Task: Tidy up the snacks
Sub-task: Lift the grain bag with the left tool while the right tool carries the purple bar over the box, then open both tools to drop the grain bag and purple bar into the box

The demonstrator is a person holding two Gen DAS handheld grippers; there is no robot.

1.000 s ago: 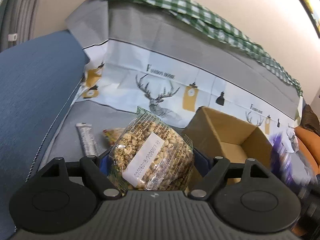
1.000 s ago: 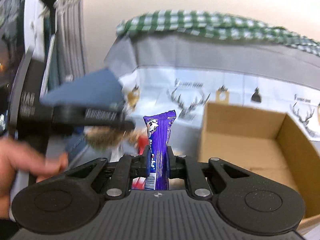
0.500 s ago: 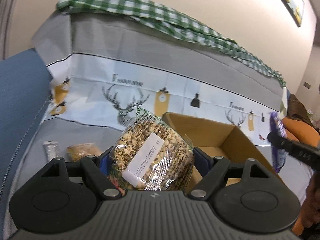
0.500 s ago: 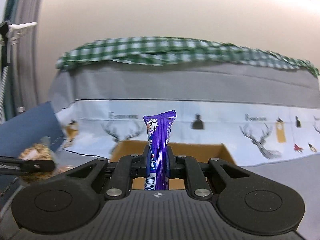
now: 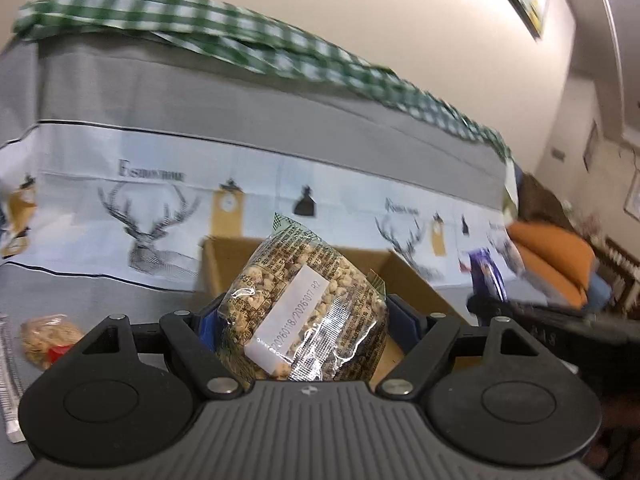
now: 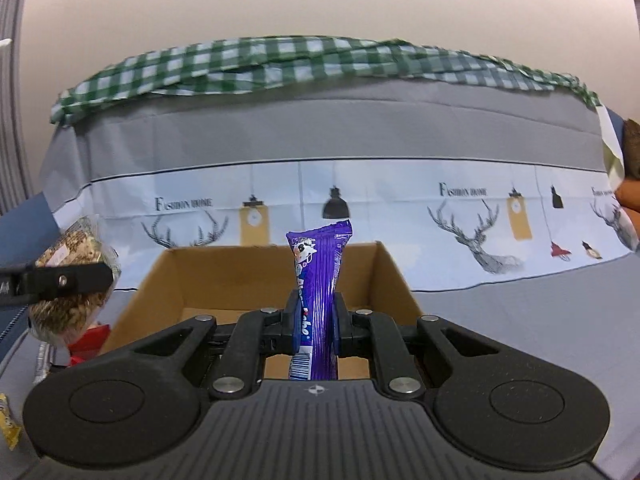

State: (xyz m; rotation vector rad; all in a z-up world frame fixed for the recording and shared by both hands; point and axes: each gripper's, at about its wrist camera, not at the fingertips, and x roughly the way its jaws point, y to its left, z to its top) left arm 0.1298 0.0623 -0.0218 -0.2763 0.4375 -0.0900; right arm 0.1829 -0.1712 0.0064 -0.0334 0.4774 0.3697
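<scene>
A clear bag of puffed cereal point(image 5: 308, 312), bearing a white date label, is held in the left gripper point(image 5: 308, 320), whose fingers stand wide apart and are pressed against the bag's two sides. The bag is carried just in front of the near-left corner of an open cardboard box point(image 6: 224, 280). A purple snack bar point(image 6: 318, 300) is clamped upright in the right gripper point(image 6: 316, 328), whose fingers are drawn nearly together on the thin wrapper; it is held over the near edge of the box. The box rests on a sofa draped with a grey deer-print cover point(image 6: 480, 216), with a green checked cloth point(image 6: 280, 60) laid along the top. Left of the box, a small cereal packet point(image 5: 48, 336) lies on the cover.
</scene>
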